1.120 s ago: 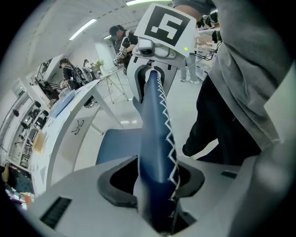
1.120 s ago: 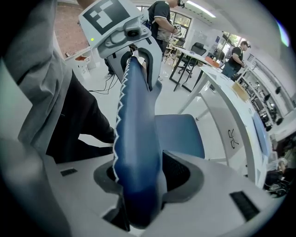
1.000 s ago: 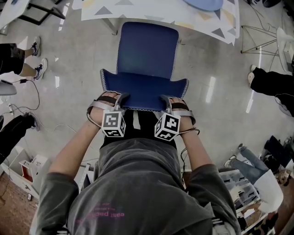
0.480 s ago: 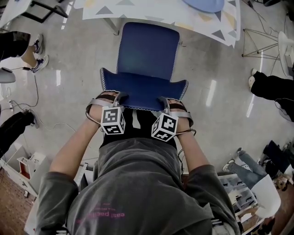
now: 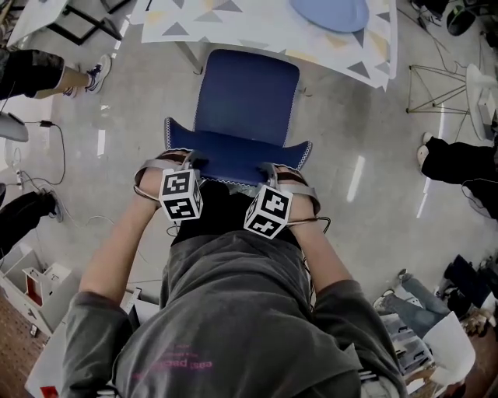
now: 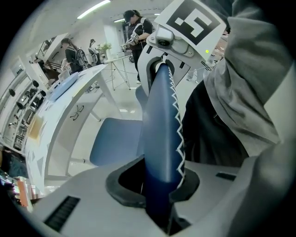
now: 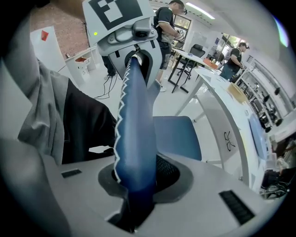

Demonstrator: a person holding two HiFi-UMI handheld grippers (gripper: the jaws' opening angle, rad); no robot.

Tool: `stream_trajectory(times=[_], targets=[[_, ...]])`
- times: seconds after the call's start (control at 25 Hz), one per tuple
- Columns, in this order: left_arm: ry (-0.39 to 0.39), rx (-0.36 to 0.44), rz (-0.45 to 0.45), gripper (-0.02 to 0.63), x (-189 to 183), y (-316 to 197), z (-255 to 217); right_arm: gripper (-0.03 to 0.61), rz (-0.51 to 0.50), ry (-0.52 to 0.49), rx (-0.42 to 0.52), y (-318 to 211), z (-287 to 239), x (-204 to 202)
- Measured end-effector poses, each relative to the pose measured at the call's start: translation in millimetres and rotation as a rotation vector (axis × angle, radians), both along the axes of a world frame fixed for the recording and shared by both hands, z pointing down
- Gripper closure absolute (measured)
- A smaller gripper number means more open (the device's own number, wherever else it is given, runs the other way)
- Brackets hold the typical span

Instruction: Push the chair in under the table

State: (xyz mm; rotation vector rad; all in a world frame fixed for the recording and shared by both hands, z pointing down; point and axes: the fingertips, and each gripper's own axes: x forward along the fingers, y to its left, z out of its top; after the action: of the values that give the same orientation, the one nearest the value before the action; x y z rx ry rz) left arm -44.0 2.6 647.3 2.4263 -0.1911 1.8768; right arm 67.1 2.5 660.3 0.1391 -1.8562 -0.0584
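A blue chair stands in front of the table [image 5: 233, 27], its seat [image 5: 247, 93] toward the table and its backrest [image 5: 233, 151] toward me. My left gripper [image 5: 189, 159] points down over the backrest's left top edge. In the left gripper view that edge [image 6: 159, 120] runs between the pads of the left gripper [image 6: 159, 185], which press on it. My right gripper [image 5: 268, 169] holds the right part of the same edge. Its jaws are closing, and in the right gripper view the backrest [image 7: 134, 125] fills the right gripper [image 7: 134, 185].
A blue plate [image 5: 331, 12] lies on the table's patterned cloth. People stand at the upper left [image 5: 47, 70] and at the right [image 5: 459, 155]. A wire frame [image 5: 436, 78] is at the upper right. Boxes [image 5: 31, 288] and cables lie at the lower left.
Both grippers have closed onto the backrest's top edge while the hands stayed nearly in place. The person at the upper left has stepped further right.
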Motion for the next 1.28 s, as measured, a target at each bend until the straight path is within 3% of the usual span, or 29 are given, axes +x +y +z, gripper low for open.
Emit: stream_trajectory(times=[1.28], targets=[[0.015,-0.170,0.080,0.545,7.3,-78.8,-47.5,0.499,0.000,-0.010,-0.082,-85.6,-47.7,2.8]])
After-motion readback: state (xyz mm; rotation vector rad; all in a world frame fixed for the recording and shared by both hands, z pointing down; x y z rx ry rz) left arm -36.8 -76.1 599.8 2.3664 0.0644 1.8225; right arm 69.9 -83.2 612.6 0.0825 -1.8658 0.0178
